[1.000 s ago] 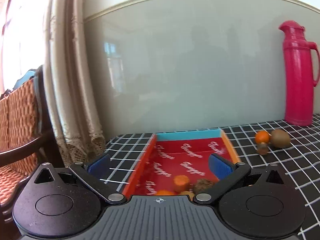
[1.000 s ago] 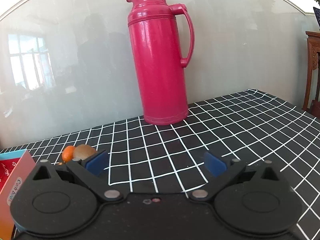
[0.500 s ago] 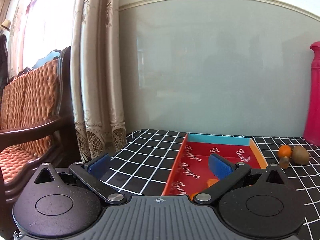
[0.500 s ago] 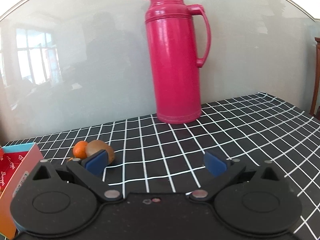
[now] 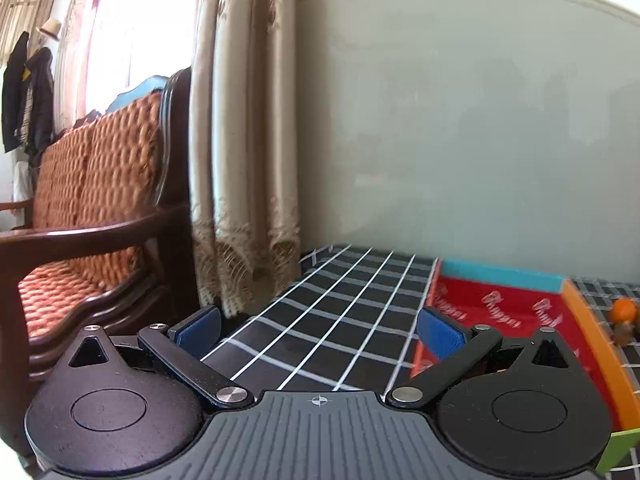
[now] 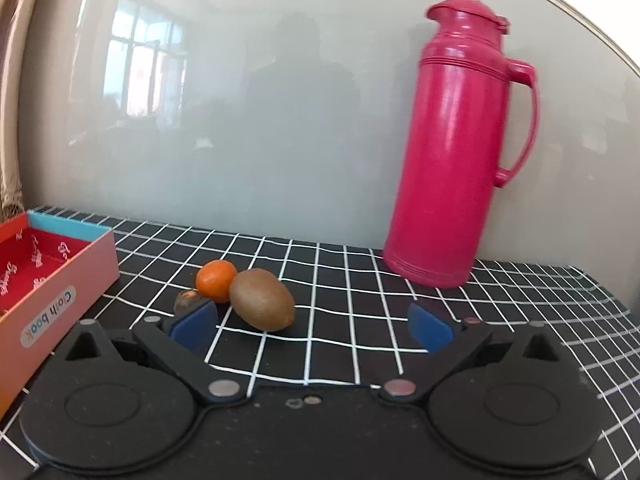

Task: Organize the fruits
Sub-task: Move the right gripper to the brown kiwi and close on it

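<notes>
A brown kiwi [image 6: 262, 299], an orange tangerine [image 6: 215, 280] and a small brown fruit [image 6: 187, 299] lie together on the black checked tablecloth. My right gripper [image 6: 311, 325] hangs open just in front of them, the kiwi a little ahead of its left pad [image 6: 193, 325]. The red-lined box [image 6: 52, 276] stands left of the fruit. In the left wrist view my left gripper [image 5: 320, 332] is open and empty over the tablecloth, with the box [image 5: 520, 308] to its right and the tangerine [image 5: 625, 309] beyond it.
A tall pink thermos [image 6: 456, 144] stands against the glass wall at the back right. A curtain [image 5: 244, 140] and a wooden chair with an orange cushion [image 5: 92, 208] lie past the table's left edge [image 5: 280, 292].
My left gripper has swung left, away from the box and toward the table's left edge. My right gripper has turned left, bringing the three fruits near its open fingers.
</notes>
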Tool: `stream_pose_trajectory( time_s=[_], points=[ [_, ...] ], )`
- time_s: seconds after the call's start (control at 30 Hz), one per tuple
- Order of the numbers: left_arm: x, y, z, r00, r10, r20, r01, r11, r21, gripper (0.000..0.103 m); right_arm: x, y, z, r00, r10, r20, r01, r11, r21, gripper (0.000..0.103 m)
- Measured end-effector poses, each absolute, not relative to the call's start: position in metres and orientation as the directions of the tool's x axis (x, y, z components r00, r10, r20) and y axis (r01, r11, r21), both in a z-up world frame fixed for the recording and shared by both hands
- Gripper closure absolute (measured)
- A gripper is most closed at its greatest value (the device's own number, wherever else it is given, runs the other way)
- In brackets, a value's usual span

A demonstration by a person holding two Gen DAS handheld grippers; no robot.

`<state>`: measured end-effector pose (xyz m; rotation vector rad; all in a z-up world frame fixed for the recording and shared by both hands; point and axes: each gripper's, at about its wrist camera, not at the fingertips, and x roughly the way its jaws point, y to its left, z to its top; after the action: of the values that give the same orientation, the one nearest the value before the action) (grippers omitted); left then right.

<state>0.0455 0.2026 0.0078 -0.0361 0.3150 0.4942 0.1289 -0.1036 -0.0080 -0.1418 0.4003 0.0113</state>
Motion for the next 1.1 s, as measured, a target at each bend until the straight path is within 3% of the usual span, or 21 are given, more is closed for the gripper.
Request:
stream_pose_trajectory(
  time_s=[0.5, 0.7, 0.83, 0.87, 1.1],
  points=[
    [0.070, 0.254, -0.005, 0.724, 0.585, -0.366, -0.598, 0.796, 0.089, 0.000, 0.195, -0.087, -0.029, 0.867, 0.007, -0.498, -0.078, 0.989, -0.122, 0.006],
    [0.074, 0.272, -0.010, 0.680, 0.622, -0.388, -0.639, 0.762, 0.100, 0.000, 0.222, -0.081, -0.040, 0.824, 0.011, -0.567, -0.075, 0.993, -0.091, 0.023],
    [0.075, 0.279, -0.011, 0.674, 0.618, -0.404, -0.642, 0.761, 0.093, 0.000, 0.232, -0.084, -0.048, 0.805, 0.036, -0.592, -0.081, 0.996, -0.049, 0.039],
    [0.074, 0.279, -0.011, 0.673, 0.619, -0.404, -0.644, 0.760, 0.092, 0.000, 0.233, -0.086, -0.048, 0.802, 0.062, -0.594, -0.092, 0.996, -0.020, 0.049],
    [0.071, 0.281, -0.012, 0.676, 0.613, -0.409, -0.639, 0.764, 0.088, 0.000, 0.226, -0.092, -0.044, 0.804, 0.056, -0.592, -0.067, 0.998, 0.004, 0.050]
  ],
)
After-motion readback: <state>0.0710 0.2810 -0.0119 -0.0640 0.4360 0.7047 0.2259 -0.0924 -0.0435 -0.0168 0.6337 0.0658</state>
